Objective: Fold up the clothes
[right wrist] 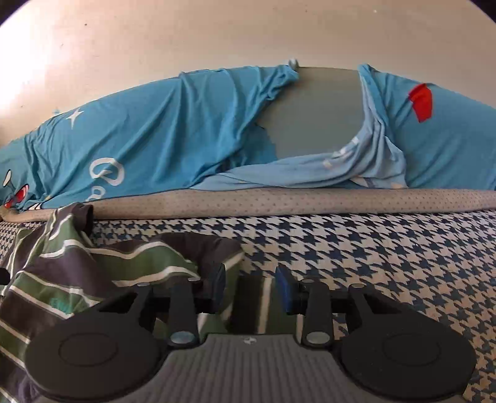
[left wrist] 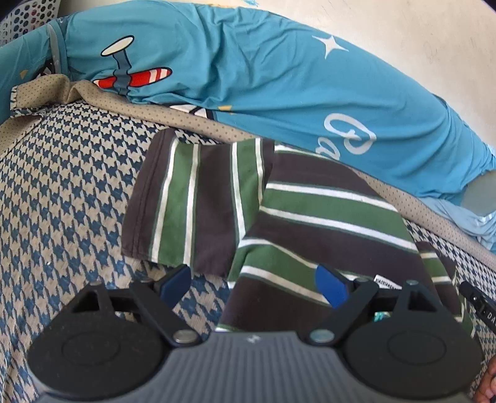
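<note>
Folding is in progress on the striped shirt (left wrist: pixel 310 217), spread on the houndstooth bed cover (left wrist: pixel 62 186). The left claw (left wrist: pixel 257 285) is held open, the sleeve (left wrist: pixel 192 201) just ahead of it. The right claw (right wrist: pixel 251 285) is also open, with shirt fabric beneath and to its left. Each hem should be gripped fully before lifting. Beyond, a blue sheet (right wrist: pixel 155 130) is draped. A perforated basket (left wrist: pixel 28 18) is seen far left; its contents cannot be told.

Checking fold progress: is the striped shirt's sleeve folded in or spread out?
Spread out: the striped shirt's sleeve lies flat, sticking sideways onto the houndstooth cover.
</note>
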{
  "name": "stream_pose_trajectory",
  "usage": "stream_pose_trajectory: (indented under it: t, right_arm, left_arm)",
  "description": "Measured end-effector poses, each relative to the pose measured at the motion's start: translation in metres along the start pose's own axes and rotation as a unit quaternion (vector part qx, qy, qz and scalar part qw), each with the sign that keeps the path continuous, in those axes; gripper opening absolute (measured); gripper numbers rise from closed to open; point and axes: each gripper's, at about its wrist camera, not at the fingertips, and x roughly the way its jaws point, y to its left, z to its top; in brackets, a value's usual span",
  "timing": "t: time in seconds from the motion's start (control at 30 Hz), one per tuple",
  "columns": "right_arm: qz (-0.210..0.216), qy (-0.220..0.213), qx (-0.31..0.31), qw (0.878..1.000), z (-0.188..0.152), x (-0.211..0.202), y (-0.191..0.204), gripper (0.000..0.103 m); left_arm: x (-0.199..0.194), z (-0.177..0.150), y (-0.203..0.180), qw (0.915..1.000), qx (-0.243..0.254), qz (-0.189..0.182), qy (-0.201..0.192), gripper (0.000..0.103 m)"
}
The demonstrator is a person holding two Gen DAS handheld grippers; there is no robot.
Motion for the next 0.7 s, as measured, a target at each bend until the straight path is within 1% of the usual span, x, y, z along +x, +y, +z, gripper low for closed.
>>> stream_pose_trajectory:
  t: [0.07, 0.13, 0.27, 0.33, 0.4, 0.47, 0.5, 0.53, 0.57, 0.6, 0.63, 0.67, 0.7]
  right_arm:
    - [-0.013, 0.001, 0.001, 1.000, -0.004, 0.003, -0.007, 0.035]
    - [-0.024, 0.002, 0.001, 1.000, -0.008, 0.006, -0.012, 0.041]
    - [-0.029, 0.008, 0.006, 1.000, -0.013, 0.011, -0.022, 0.046]
    - [-0.021, 0.011, 0.010, 1.000, -0.014, 0.012, -0.022, 0.054]
    - [-0.013, 0.013, 0.000, 1.000, -0.015, 0.012, -0.018, 0.054]
    - [-0.019, 0.011, -0.021, 1.000, -0.018, 0.013, -0.011, 0.054]
    - [-0.022, 0.008, -0.030, 0.999, -0.020, 0.012, -0.008, 0.053]
    - [-0.022, 0.006, -0.033, 0.999, -0.021, 0.012, -0.006, 0.048]
    - [-0.019, 0.005, -0.033, 0.999, -0.021, 0.011, -0.006, 0.046]
    - [-0.016, 0.003, -0.036, 0.999, -0.021, 0.010, -0.005, 0.041]
    - [-0.013, 0.002, -0.041, 0.999, -0.021, 0.010, -0.003, 0.032]
    - [-0.011, 0.000, -0.046, 0.999, -0.021, 0.009, -0.002, 0.027]
    - [-0.011, -0.001, -0.051, 0.999, -0.021, 0.008, 0.000, 0.019]
  left_arm:
    - [0.003, -0.002, -0.002, 1.0000, 0.004, 0.002, 0.004, 0.087]
    - [0.005, -0.003, -0.002, 1.0000, 0.006, 0.005, 0.006, 0.087]
    - [0.008, -0.003, -0.001, 0.9999, 0.003, 0.006, 0.013, 0.088]
    - [0.009, -0.003, 0.000, 0.9999, 0.000, 0.005, 0.015, 0.088]
    - [0.010, -0.003, 0.001, 0.9999, 0.000, 0.005, 0.016, 0.088]
    - [0.010, -0.003, 0.001, 0.9998, 0.001, 0.005, 0.017, 0.088]
    - [0.011, -0.003, 0.001, 0.9998, 0.001, 0.006, 0.018, 0.088]
    - [0.011, -0.003, 0.001, 0.9998, 0.001, 0.006, 0.019, 0.088]
    - [0.012, -0.003, 0.001, 0.9998, 0.001, 0.006, 0.020, 0.088]
    - [0.012, -0.004, 0.002, 0.9997, 0.000, 0.006, 0.022, 0.088]
    - [0.012, -0.004, 0.002, 0.9997, 0.000, 0.006, 0.023, 0.088]
    - [0.013, -0.004, 0.002, 0.9997, 0.000, 0.007, 0.024, 0.088]
    - [0.013, -0.004, 0.002, 0.9997, 0.001, 0.008, 0.025, 0.088]
